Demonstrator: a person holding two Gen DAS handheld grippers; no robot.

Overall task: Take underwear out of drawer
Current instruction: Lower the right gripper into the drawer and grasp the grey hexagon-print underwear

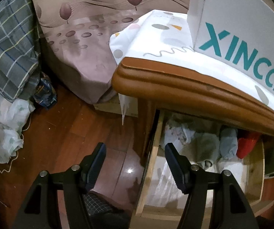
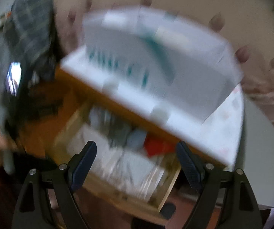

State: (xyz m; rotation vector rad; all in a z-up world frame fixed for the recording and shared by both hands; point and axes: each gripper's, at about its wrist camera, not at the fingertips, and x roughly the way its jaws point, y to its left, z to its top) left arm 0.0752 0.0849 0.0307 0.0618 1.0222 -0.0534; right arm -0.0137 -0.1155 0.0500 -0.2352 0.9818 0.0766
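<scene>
The wooden drawer [image 1: 153, 162] stands pulled out under the brown nightstand top [image 1: 194, 87]. Inside lie folded clothes: a pale grey-blue roll [image 1: 228, 143], a red piece [image 1: 246, 145] and a whitish-grey bundle [image 1: 200, 145]. My left gripper [image 1: 135, 147] is open and empty, above the drawer's left wall. The right wrist view is motion-blurred. It shows the same drawer [image 2: 167, 190] with the grey-blue roll [image 2: 136, 139] and the red piece [image 2: 154, 147]. My right gripper [image 2: 136, 147] is open and empty above the drawer.
A white box with teal lettering [image 1: 240, 38] stands on a patterned cloth [image 1: 156, 38] on the nightstand. A bed with a pink leaf-print sheet [image 1: 91, 38] is beyond. A plaid blanket [image 1: 9, 47] and white plastic bags [image 1: 1, 126] lie left on the wooden floor [image 1: 70, 133].
</scene>
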